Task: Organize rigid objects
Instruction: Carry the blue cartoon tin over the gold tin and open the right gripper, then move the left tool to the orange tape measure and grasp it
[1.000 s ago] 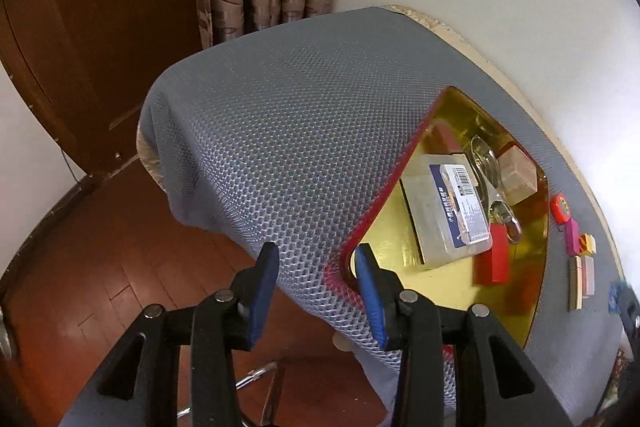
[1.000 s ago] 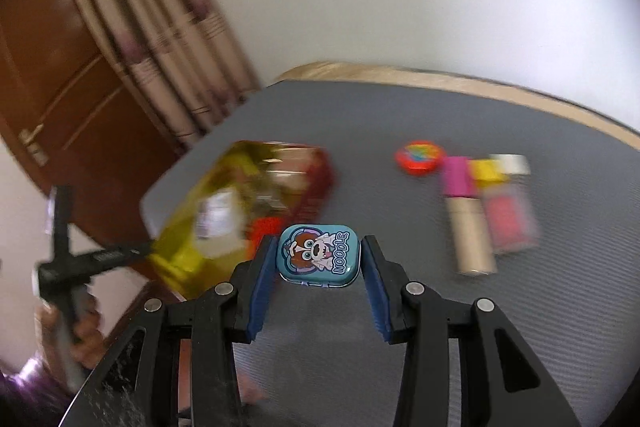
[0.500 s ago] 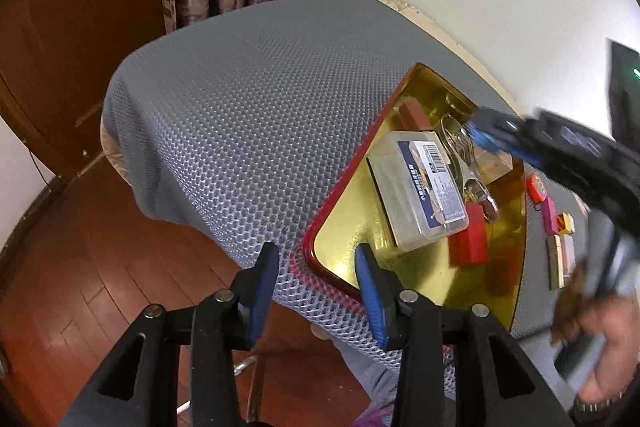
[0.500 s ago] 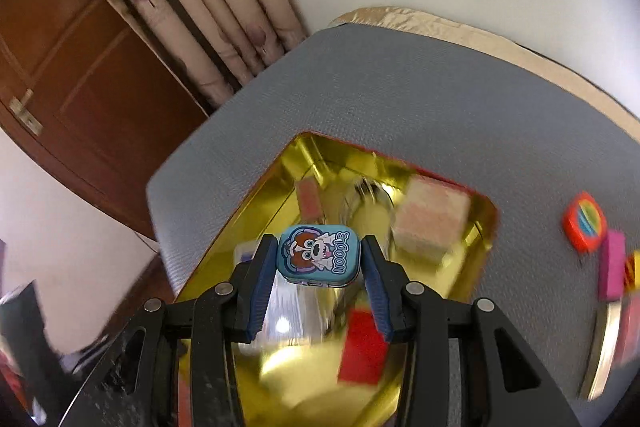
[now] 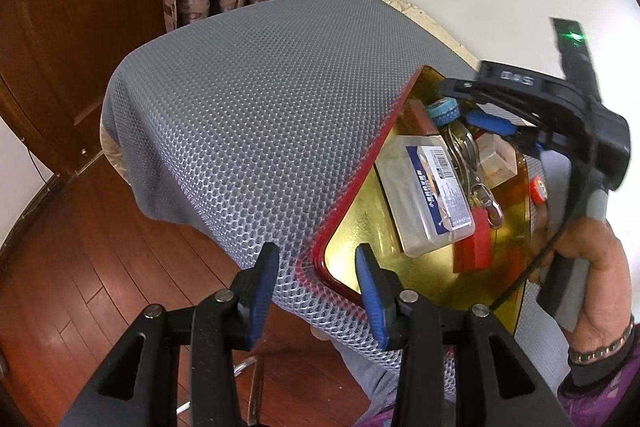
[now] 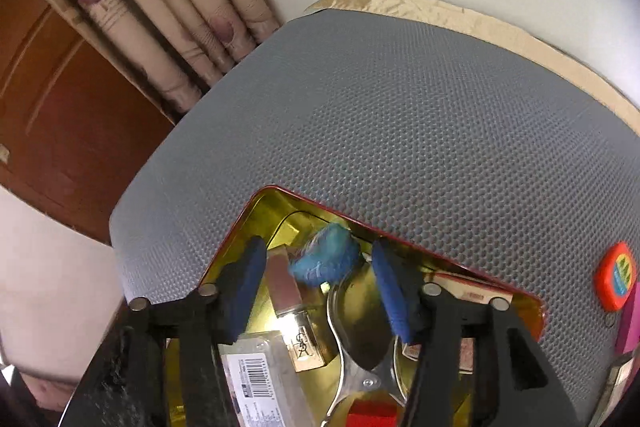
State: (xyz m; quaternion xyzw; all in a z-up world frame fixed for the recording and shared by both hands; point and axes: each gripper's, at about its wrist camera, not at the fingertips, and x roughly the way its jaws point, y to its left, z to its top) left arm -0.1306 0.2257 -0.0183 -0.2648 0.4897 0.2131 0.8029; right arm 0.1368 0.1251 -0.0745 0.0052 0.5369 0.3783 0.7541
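right gripper (image 6: 320, 281) spread over the tray's (image 5: 344, 183) far corner, blue tin (image 6: 326, 259) loose between; left gripper (image 5: 316, 277) parted, straddling its near corner.

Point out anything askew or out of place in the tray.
The blue tin sits tilted at the tray's far corner, leaning on other items, between the right gripper's open fingers. Nothing spilled or damaged.
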